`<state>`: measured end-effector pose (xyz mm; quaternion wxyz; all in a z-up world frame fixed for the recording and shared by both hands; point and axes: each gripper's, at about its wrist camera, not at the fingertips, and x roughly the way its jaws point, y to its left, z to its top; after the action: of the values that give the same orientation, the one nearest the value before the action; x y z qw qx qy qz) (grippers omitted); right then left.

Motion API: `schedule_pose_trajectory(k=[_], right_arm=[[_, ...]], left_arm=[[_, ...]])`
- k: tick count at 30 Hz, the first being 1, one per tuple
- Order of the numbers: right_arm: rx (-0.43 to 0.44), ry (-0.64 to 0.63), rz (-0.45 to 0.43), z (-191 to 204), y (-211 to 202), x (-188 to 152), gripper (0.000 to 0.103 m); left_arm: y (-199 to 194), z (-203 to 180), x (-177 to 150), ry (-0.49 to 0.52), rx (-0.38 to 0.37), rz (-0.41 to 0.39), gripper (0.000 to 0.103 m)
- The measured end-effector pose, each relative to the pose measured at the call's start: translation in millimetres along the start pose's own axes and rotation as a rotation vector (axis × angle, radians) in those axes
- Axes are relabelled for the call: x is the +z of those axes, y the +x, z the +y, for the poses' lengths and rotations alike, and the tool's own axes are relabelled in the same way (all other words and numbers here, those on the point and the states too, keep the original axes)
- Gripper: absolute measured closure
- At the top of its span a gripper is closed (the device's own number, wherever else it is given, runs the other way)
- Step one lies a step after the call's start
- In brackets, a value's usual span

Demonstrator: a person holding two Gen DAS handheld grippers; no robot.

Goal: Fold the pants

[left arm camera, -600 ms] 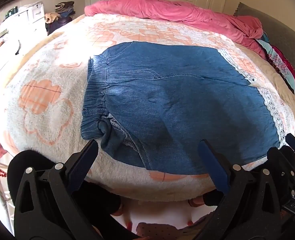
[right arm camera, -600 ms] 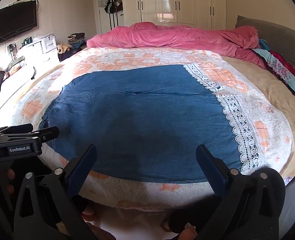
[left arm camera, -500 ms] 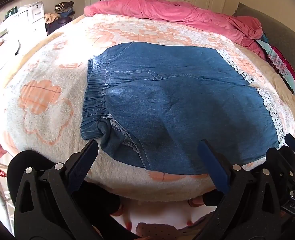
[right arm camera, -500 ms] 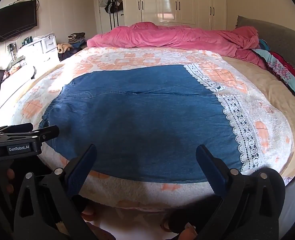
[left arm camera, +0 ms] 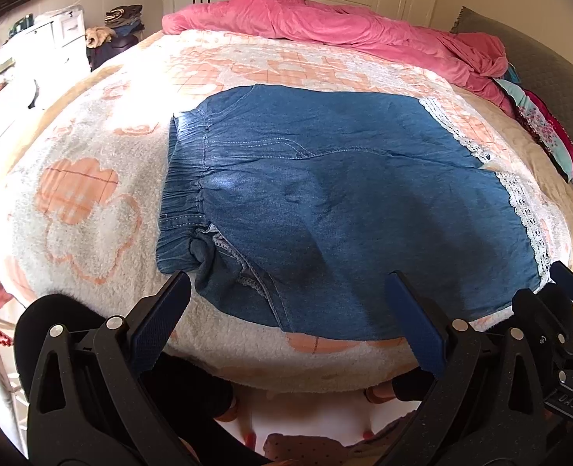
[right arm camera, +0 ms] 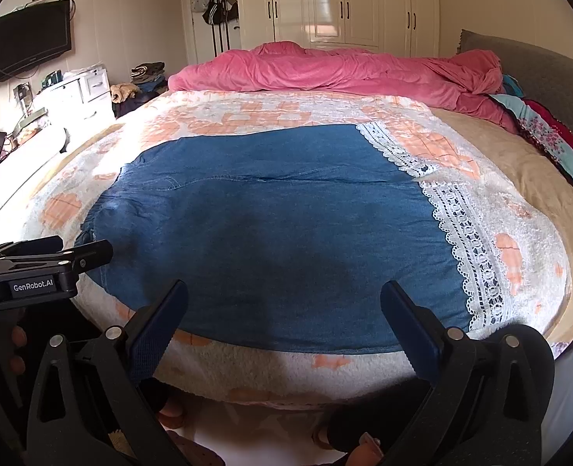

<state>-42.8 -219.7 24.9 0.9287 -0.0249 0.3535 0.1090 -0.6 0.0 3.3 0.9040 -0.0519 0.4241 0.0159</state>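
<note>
While the pants (left arm camera: pixel 344 209) lie flat, both claws released: left claw (left arm camera: pixel 286 310), right claw (right arm camera: pixel 284 316).

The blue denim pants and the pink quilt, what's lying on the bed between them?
Nothing but bare peach-patterned fleece blanket between blue denim pants and pink quilt, in both views.

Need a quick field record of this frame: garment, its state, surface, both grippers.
garment: denim pants with white lace hems
state: spread flat, unfolded; elastic waistband at left, hems at right
surface: peach floral blanket on bed
left gripper: open, holding nothing, above near edge by waistband
right gripper: open, holding nothing, above near edge
background: pink duvet
</note>
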Motion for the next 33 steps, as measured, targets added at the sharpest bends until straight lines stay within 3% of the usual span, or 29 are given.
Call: schedule_pose_trajectory(k=[33], right_arm=[[-0.008,-0.001,0.007,1.2,1.9,-1.1,0.004]], left_arm=[[-5.1,-0.9,1.5,0.009,-0.009,-0.018,0.009]])
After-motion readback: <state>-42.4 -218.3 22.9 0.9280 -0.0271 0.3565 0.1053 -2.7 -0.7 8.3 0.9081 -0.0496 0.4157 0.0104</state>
